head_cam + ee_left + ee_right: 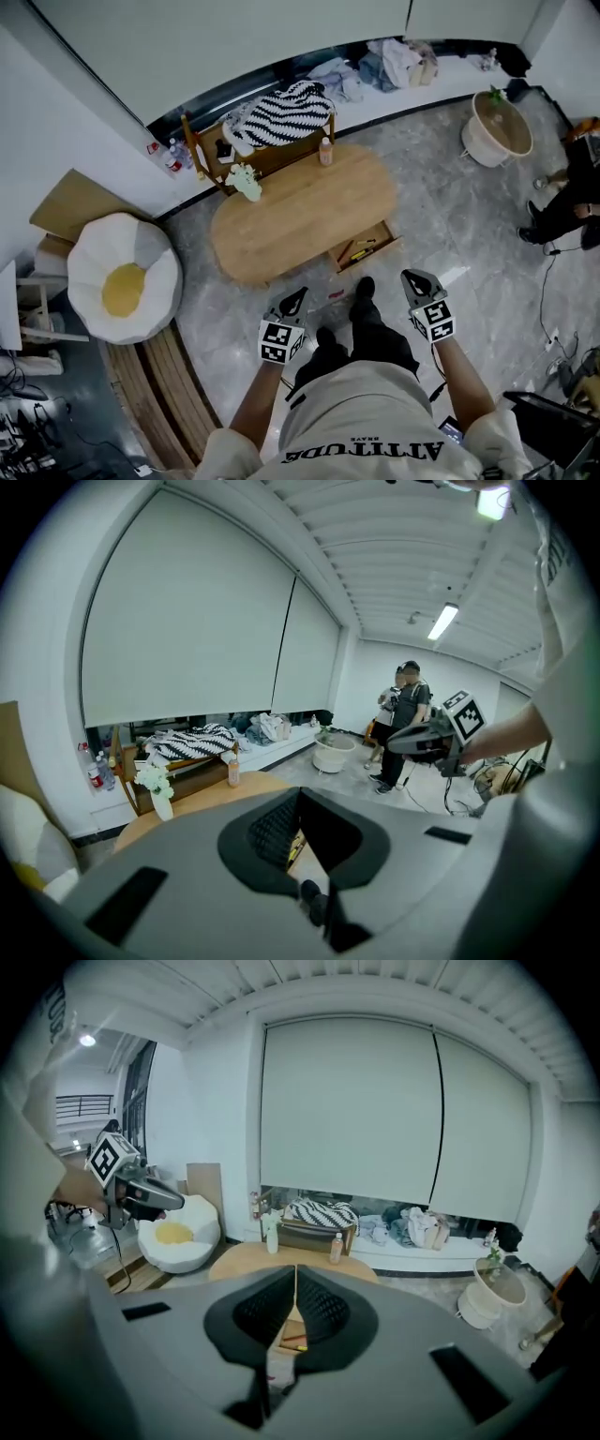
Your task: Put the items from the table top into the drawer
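Both jaws shut, nothing held: L gripper [296, 296], R gripper [417, 278]. Bottle [325, 151] noted at table [300, 216] far edge; judged light, slippery; to be gripped mid-body. Drawer [364, 248] open.

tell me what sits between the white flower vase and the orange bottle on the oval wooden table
Nothing: the head view shows bare wooden table between white vase and orange bottle.

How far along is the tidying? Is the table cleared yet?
Not quite. The drawer is open with a few small things already in it. The left tongs and right tongs are shut and empty, held short of the table. A bottle and a vase of flowers are still on top.
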The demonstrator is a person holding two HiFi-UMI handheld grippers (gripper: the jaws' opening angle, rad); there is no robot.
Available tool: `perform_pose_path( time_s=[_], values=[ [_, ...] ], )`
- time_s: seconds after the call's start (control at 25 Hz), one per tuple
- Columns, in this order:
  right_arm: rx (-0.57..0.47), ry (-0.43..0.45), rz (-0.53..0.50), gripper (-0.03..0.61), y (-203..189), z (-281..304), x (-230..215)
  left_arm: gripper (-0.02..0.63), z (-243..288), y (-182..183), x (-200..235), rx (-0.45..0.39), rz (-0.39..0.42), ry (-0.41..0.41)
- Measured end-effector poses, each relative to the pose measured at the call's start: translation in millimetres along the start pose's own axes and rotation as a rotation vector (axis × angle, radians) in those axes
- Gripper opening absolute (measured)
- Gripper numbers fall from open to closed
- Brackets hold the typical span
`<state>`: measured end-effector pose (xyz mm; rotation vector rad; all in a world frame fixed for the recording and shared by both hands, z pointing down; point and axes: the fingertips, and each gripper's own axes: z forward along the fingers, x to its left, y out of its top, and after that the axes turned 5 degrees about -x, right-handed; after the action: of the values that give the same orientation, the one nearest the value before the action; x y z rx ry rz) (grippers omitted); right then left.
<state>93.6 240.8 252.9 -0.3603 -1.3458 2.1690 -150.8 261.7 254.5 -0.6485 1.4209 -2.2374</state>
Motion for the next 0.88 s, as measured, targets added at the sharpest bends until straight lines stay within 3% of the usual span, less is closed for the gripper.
perform_pose_path(
  time_s=[0.44, 0.88],
  values=[
    [-0.090, -0.092, 0.039, 0.021, 16, -96, -9, 0.021, -15, 29, -63, -0.039, 0.035, -0.083],
    [-0.131, -0.072, 0.013, 0.020, 24, -124, -53, 0.021, -12, 64, -93, -0.106, 0.021, -0.027]
  ],
)
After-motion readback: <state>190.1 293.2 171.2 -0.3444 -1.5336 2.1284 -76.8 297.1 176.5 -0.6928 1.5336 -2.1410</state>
